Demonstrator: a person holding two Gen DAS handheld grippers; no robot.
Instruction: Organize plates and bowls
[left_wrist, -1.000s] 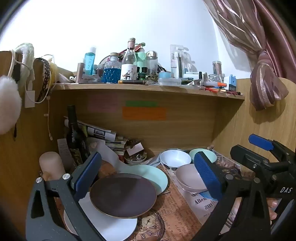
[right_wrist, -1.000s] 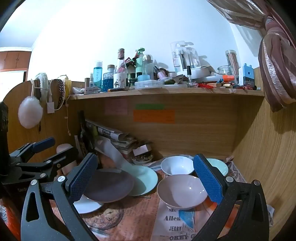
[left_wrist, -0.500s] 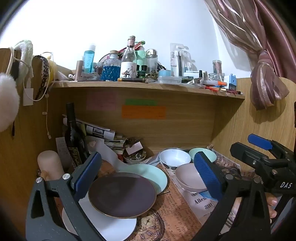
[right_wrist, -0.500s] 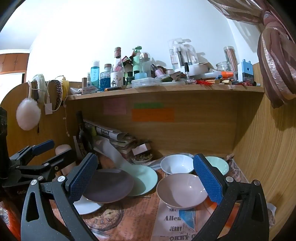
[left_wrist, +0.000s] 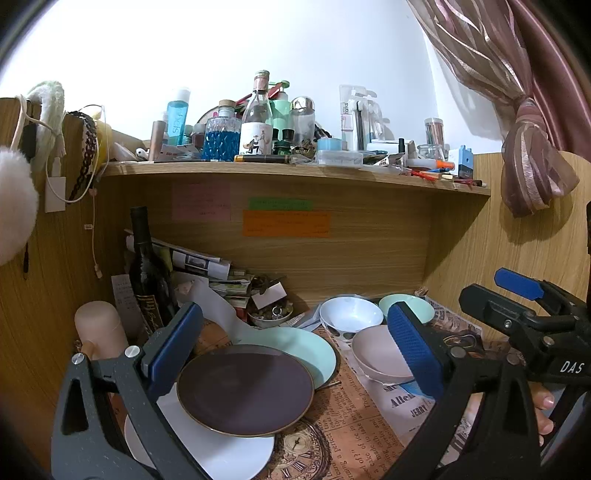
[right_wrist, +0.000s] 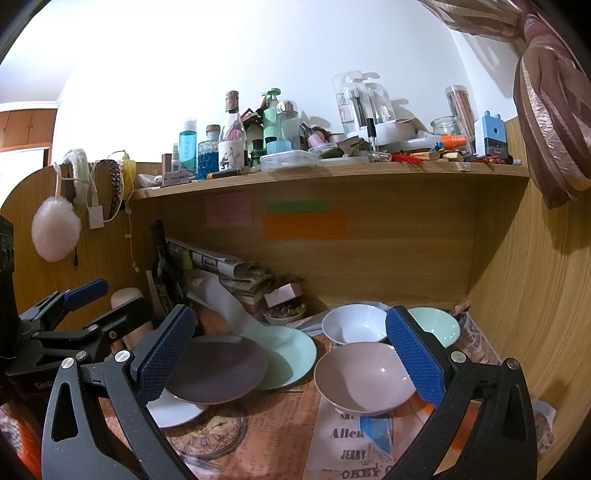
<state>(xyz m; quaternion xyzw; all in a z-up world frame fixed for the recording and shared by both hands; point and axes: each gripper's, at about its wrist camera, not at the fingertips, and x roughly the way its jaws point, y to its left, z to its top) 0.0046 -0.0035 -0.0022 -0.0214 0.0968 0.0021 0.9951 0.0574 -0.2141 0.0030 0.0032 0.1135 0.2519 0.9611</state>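
A dark brown plate (left_wrist: 245, 389) lies on a white plate (left_wrist: 221, 452) and overlaps a mint plate (left_wrist: 306, 347). To their right stand a pink bowl (left_wrist: 373, 354), a white bowl (left_wrist: 349, 317) and a mint bowl (left_wrist: 419, 306). My left gripper (left_wrist: 295, 354) hovers open over the plates, empty. My right gripper (right_wrist: 291, 354) is open and empty above the pink bowl (right_wrist: 364, 376), with the brown plate (right_wrist: 216, 371), mint plate (right_wrist: 291, 354), white bowl (right_wrist: 354, 325) and mint bowl (right_wrist: 437, 323) around it.
A dark wine bottle (left_wrist: 147, 269), a beige cylinder (left_wrist: 98, 325), stacked papers and a small dish of trinkets (left_wrist: 271, 314) crowd the back left. A cluttered shelf (left_wrist: 295, 168) overhangs the desk. Wooden walls close in both sides. Printed newspaper (right_wrist: 354, 443) covers the desk.
Both views shifted only slightly; the plates and bowls stay where they were and both grippers remain open.
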